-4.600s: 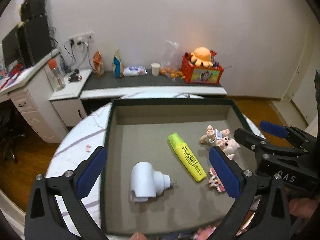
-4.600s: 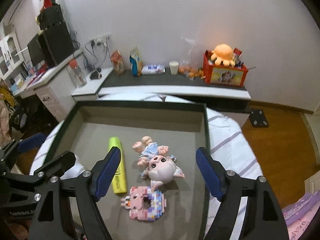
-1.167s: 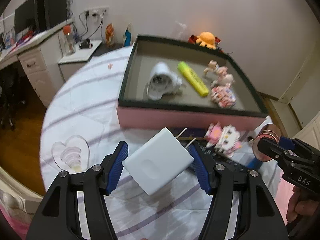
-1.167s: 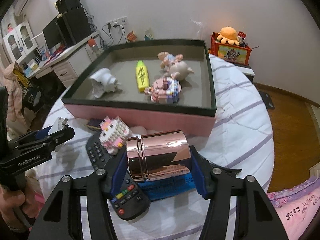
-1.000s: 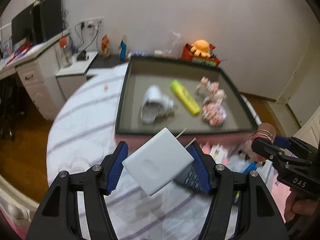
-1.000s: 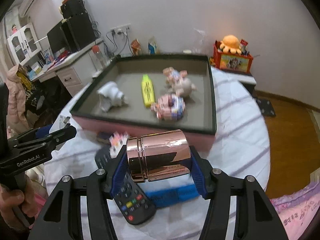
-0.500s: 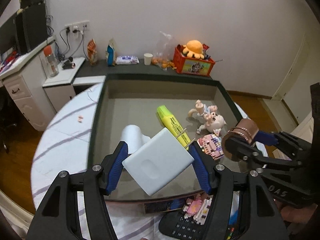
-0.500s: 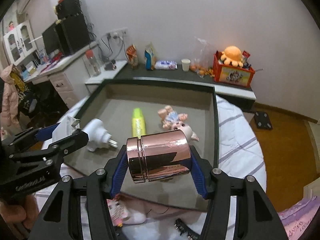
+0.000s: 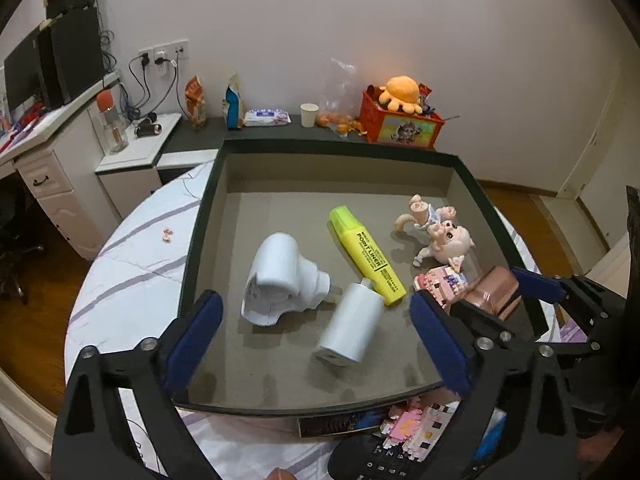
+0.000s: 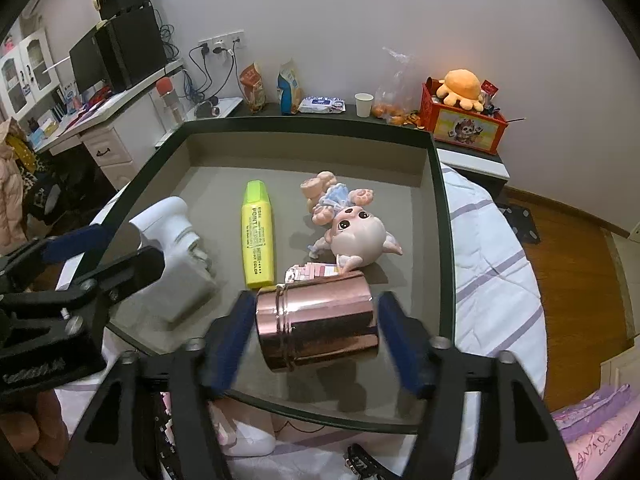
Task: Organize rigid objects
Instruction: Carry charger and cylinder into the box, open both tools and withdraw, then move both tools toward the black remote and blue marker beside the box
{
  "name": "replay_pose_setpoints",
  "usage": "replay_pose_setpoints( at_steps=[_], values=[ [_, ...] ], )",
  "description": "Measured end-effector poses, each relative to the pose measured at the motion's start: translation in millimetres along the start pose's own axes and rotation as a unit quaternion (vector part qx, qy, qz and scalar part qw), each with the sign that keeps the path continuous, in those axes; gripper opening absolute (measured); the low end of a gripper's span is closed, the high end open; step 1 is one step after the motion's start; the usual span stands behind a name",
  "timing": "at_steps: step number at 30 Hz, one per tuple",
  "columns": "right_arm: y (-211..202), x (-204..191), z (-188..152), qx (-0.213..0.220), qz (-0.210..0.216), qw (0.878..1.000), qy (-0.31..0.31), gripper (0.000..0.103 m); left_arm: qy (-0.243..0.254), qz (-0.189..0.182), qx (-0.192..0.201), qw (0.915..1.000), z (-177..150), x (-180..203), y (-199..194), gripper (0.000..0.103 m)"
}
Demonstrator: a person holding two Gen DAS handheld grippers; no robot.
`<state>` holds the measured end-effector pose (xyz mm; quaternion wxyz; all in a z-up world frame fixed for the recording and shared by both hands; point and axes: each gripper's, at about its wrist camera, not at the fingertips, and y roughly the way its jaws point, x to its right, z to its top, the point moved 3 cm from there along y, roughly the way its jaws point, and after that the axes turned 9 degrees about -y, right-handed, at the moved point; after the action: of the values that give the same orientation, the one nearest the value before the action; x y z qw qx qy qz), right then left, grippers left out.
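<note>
Half a second ago the left gripper point(image 9: 316, 332) was clamped on the flat white charger point(image 9: 352, 330) above the near part of the tray; its jaws have just been opening, and the blue pads now stand wide apart with the charger lying free on the tray floor between them, touching neither pad. The charger's long axis runs from near-left to far-right in the left wrist view, its far end against the yellow highlighter point(image 9: 366, 254) and just beside the white plug adapter point(image 9: 280, 280), which lies to its left. The highlighter lies on a diagonal, capped end toward the far wall of the dark-rimmed tray point(image 9: 196, 240), label up. Further right sit the pig-faced doll point(image 9: 438, 234) on its side and the pink block figure point(image 9: 440, 282). The right gripper point(image 10: 316, 332) held the rose-gold metal cylinder point(image 10: 316, 322) squeezed between its pads half a second ago; its jaws have just been opening too, and a narrow gap shows beside the cylinder's right end, so the pads no longer press on it. The cylinder lies on its side over the tray's near right area, its long axis across the gripper from pad to pad, ringed end to the left; whether it rests on the floor is unclear. Outside the near rim lie a remote control point(image 9: 368, 456) and another pink block toy point(image 9: 412, 428) on the striped cloth point(image 9: 132, 276).
</note>
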<state>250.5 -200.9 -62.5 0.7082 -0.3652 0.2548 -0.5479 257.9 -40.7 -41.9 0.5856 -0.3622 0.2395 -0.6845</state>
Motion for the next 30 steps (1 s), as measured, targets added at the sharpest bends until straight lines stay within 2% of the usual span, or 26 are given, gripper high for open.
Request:
replay_pose_setpoints(
  at_steps=[3,11,19,30],
  values=[
    [-6.2,1.3,0.0,0.006,-0.003,1.0,0.005,0.079,0.002,0.004,0.006,1.0,1.2,-0.7,-6.5,0.103],
    [-34.4,-0.9,-2.9,0.034,-0.018,0.999,0.02,0.081,-0.003,0.025,0.032,0.9992,-2.0,-7.5,-36.6,0.103],
    [-75.5,2.0,-17.1,0.061,-0.032,0.997,0.037,0.084,-0.007,0.026,0.058,0.998,-18.2,-15.9,-83.7,0.103],
    [-128.4,-13.3,-74.9,0.077,-0.019,0.996,0.042,0.086,0.002,0.044,0.05,0.9978,-70.5,-19.9,-114.0,0.103]
  ],
)
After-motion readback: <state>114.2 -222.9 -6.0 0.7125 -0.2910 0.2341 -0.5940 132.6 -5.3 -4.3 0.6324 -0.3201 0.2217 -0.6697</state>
